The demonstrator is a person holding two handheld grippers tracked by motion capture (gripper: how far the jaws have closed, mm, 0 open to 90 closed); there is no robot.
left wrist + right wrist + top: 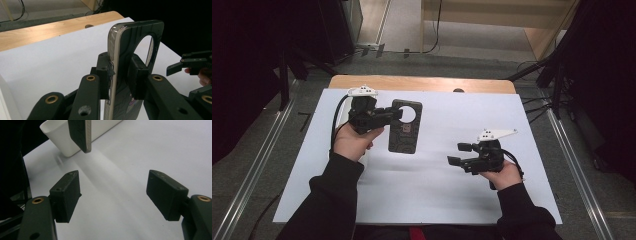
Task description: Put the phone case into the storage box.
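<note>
A dark phone case [403,137] with a patterned back and a large round cutout hangs above the white sheet, left of the middle. My left gripper [396,114] is shut on its upper part. In the left gripper view the case [136,37] stands on edge, pale rim showing, with the jaws of my left gripper [120,73] pressed on both faces. My right gripper [459,153] hovers to the right, open and pointing toward the case. In the right gripper view my right gripper [113,195] holds nothing, and the case's lower corner [80,135] hangs ahead, above the sheet.
A white sheet [437,195] covers most of a wooden table [422,83]. A white bin [61,138] stands at the sheet's left side, behind my left hand [351,142]. Dark stands and cables flank the table on the floor.
</note>
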